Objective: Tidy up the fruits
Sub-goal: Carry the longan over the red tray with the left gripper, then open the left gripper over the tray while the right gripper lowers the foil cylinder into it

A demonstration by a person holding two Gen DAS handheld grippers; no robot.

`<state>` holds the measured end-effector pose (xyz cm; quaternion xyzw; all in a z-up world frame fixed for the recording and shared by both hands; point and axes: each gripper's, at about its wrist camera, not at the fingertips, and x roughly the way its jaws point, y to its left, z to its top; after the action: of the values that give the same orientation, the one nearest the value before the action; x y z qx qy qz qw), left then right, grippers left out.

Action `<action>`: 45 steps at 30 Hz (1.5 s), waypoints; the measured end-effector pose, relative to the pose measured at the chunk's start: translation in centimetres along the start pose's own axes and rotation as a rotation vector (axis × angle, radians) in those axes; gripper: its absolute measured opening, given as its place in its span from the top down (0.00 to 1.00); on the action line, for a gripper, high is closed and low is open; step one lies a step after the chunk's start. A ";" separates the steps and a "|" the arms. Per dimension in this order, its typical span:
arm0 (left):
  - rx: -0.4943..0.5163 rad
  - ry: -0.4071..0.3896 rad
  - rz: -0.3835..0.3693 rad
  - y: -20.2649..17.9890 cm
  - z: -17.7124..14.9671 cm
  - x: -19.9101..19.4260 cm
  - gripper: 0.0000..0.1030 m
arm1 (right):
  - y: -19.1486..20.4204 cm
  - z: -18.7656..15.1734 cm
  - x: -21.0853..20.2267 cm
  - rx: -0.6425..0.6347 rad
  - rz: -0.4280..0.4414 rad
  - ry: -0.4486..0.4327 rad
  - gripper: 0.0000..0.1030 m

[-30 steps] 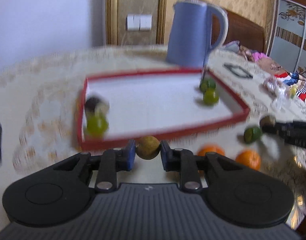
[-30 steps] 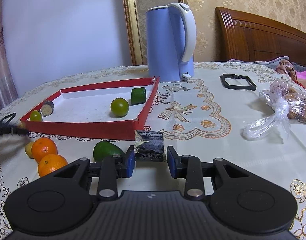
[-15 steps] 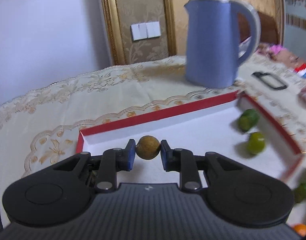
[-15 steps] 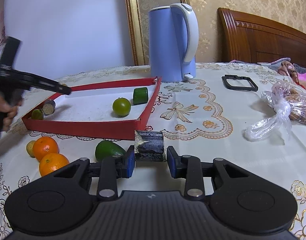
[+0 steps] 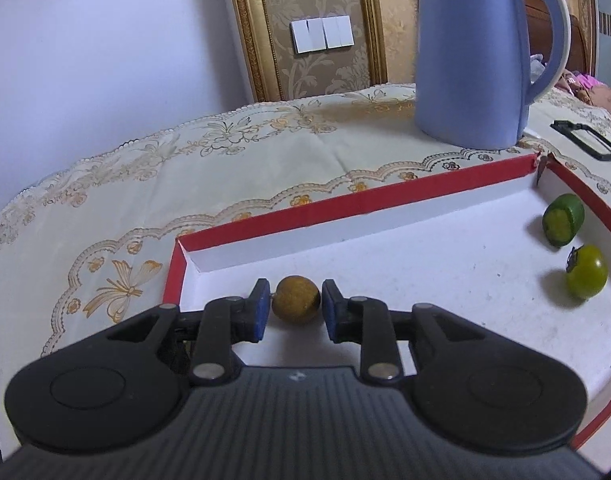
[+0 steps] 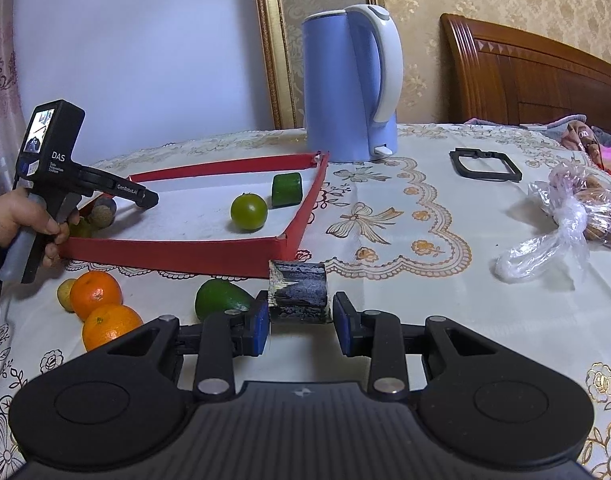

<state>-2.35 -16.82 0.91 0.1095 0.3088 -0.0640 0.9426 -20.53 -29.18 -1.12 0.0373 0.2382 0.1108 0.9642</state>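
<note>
The left tongs [image 5: 295, 308] are sitting low over the near left corner of the red tray [image 5: 345, 204], with a small brown round fruit [image 5: 296, 299] between the two blue pads. A thin gap is showing on each side of it, so the left tongs are reading as released, slightly wider than the fruit, which seems to be resting on the tray's white floor; from this low angle contact on the left pad is hard to rule out. The fruit is looking firm, light and dry-skinned, so it is likely to roll if nudged; taking it across its widest middle is the sensible hold.

The right tongs [image 6: 301, 320] are waiting on the worktop [image 6: 425, 280] just outside the tray's near right corner, spread apart around a dark, scuffed block [image 6: 298, 292]. The left pad is lying against or very close to the block, while the right pad is standing clear of it, so nothing is being gripped there. The block is looking stiff and flat-sided, easy to pinch on its parallel faces.

Beside the tray's near edge two oranges [image 6: 101, 306] and an avocado [image 6: 221, 300] are lying on the worktop, not yet sorted. Inside the tray, near its right wall, a green tomato [image 6: 249, 212] and a cucumber piece [image 6: 286, 189] are resting.
</note>
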 end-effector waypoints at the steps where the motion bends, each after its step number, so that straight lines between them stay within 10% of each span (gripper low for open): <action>1: -0.004 -0.001 -0.002 0.0 0.0 0.0 0.75 | 0.0 0.0 0.0 0.000 -0.002 0.000 0.68; 11: -0.039 -0.083 -0.003 0.9 -0.6 -2.3 0.66 | 0.1 0.0 0.3 -0.006 -0.012 0.016 0.68; 23: -0.167 -0.462 -0.068 0.9 -0.4 -7.6 0.42 | 0.7 0.0 0.3 -0.029 -0.072 0.013 0.68; 35: -0.374 -0.390 -0.105 5.9 -1.6 -6.5 0.32 | 1.7 0.2 -0.1 -0.027 -0.181 -0.010 0.68; 45: -0.398 -0.382 -0.096 6.7 -1.8 -6.5 0.26 | 6.6 7.8 3.3 -0.225 -0.103 -0.062 0.68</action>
<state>-7.28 -9.52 4.54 -0.1064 0.1368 -0.0660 0.9827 -15.32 -22.09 5.12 -0.0801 0.1961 0.0861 0.9735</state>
